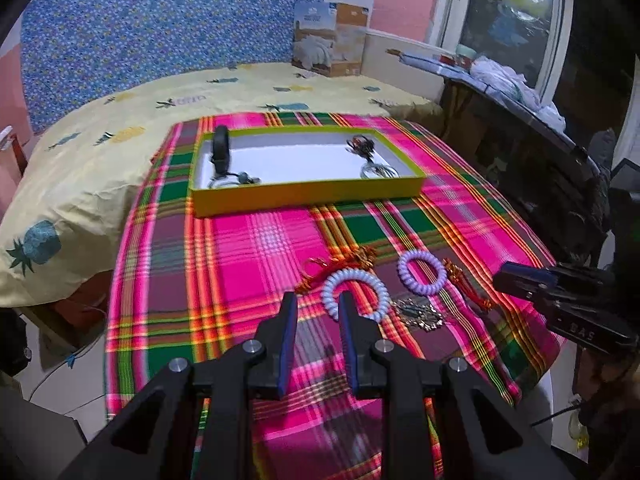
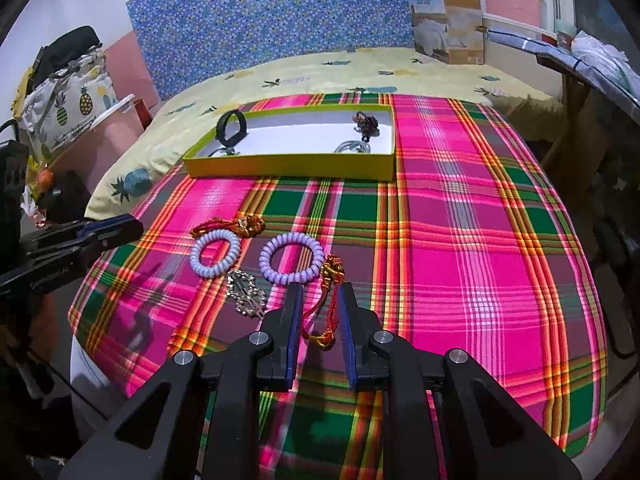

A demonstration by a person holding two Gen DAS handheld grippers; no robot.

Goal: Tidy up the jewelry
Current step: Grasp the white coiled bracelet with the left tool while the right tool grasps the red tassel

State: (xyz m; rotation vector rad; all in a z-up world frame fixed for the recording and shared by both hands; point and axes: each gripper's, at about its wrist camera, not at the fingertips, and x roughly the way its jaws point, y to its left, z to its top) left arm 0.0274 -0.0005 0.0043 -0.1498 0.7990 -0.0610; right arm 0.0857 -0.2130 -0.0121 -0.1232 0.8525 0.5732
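Note:
A yellow-green box [image 1: 304, 197] [image 2: 288, 169] sits at the far side of the plaid cloth, holding a black band [image 1: 221, 148], a dark beaded piece [image 1: 362, 145] and silvery chains [image 1: 378, 170]. Nearer lie two lilac spiral bracelets [image 1: 356, 292] [image 1: 422, 278] [image 2: 215, 253] [image 2: 292, 258], two red-gold thread bracelets [image 1: 336, 266] [image 2: 328, 304] and a silver pendant piece [image 1: 418, 312] [image 2: 244, 294]. My left gripper [image 1: 318, 300] is open, hovering just before the left spiral bracelet. My right gripper [image 2: 319, 290] is open above the right thread bracelet.
The plaid cloth [image 2: 460, 240] covers a round table beside a bed with a pineapple sheet [image 1: 80, 160]. A cardboard box [image 1: 332, 38] stands at the wall. A cluttered shelf [image 1: 520, 92] runs along the right.

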